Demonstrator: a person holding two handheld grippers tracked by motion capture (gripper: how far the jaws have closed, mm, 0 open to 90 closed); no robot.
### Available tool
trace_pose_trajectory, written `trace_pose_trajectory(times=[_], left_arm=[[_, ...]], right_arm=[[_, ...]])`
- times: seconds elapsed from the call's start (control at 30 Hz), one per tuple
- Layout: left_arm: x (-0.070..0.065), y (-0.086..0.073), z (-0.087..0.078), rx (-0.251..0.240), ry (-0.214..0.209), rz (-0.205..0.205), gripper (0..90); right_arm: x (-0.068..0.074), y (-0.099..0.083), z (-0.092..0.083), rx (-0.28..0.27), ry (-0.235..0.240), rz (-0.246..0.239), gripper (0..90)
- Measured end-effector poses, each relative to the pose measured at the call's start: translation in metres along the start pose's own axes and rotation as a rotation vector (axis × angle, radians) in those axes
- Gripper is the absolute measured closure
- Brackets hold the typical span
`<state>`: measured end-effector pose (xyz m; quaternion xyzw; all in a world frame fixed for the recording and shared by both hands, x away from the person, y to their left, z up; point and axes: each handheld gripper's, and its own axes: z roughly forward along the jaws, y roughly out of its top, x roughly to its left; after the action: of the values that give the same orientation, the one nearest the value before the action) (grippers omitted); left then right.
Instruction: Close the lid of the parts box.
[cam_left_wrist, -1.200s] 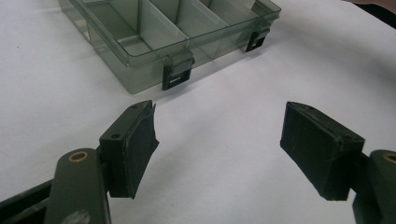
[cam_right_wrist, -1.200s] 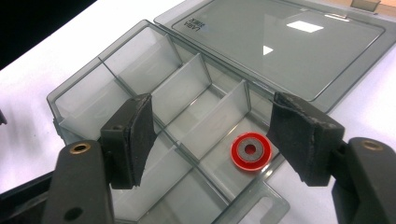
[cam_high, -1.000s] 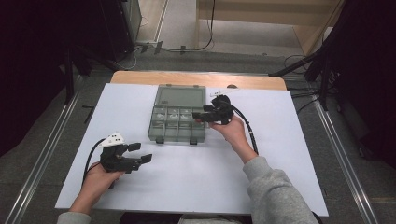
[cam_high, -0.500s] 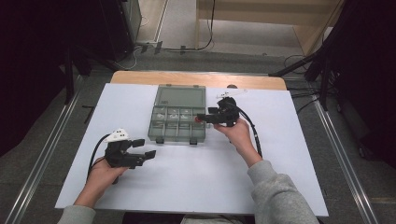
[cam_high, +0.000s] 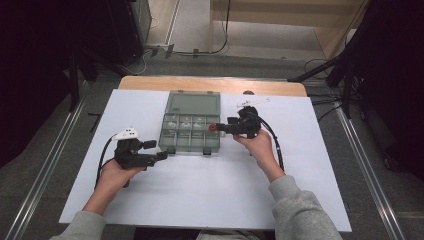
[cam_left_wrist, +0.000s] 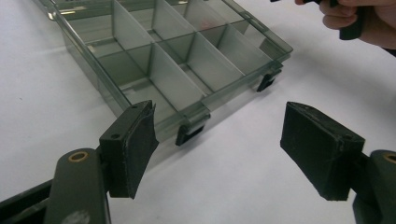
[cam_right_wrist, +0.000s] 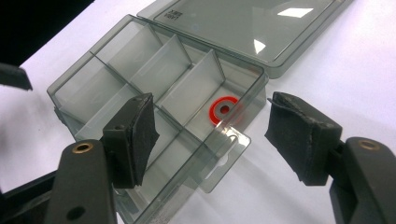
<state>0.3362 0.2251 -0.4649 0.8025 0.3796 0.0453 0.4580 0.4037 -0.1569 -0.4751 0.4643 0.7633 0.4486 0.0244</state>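
One compartment box (cam_high: 191, 131), lid open, at table (cam_high: 300, 190) centre; six cells counted. One red ring (cam_right_wrist: 223, 110) in cell at 3 o'clock corner. Two grippers: right gripper (cam_high: 218, 128) at 3 o'clock edge, jaws apart, empty; left gripper (cam_high: 156, 150) at 7 o'clock, jaws apart, empty.

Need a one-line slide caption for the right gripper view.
Open right gripper poised over the open compartment box, a red ring lying in its corner compartment.

One compartment box (cam_high: 191, 129), one red ring (cam_right_wrist: 223, 110), two grippers: left gripper (cam_high: 159, 150), right gripper (cam_high: 216, 128).
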Motion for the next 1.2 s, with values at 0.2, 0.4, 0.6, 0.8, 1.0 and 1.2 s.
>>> trace_pose_trajectory(times=[0.2,0.4,0.6,0.8,1.0,1.2], left_arm=[[0.013,0.013,0.008,0.000,0.029,-0.026,26.0],[0.021,0.023,0.014,0.005,0.041,-0.039,26.1],[0.025,0.033,0.018,0.005,0.048,-0.043,26.1],[0.027,0.043,0.022,0.004,0.046,-0.053,26.1],[0.027,0.054,0.025,0.013,0.027,-0.030,26.1],[0.032,0.061,0.033,0.034,0.049,-0.003,26.1]], right_arm=[[0.000,0.001,0.000,-0.007,0.003,0.004,33.4],[-0.003,0.004,0.000,-0.016,0.004,0.007,33.7],[-0.007,0.008,-0.001,-0.028,0.001,0.033,33.4],[-0.008,0.013,0.001,-0.026,-0.010,0.039,33.4],[-0.008,0.017,0.003,-0.032,-0.008,0.052,34.0],[-0.008,0.021,0.006,-0.025,-0.008,0.060,33.9]])
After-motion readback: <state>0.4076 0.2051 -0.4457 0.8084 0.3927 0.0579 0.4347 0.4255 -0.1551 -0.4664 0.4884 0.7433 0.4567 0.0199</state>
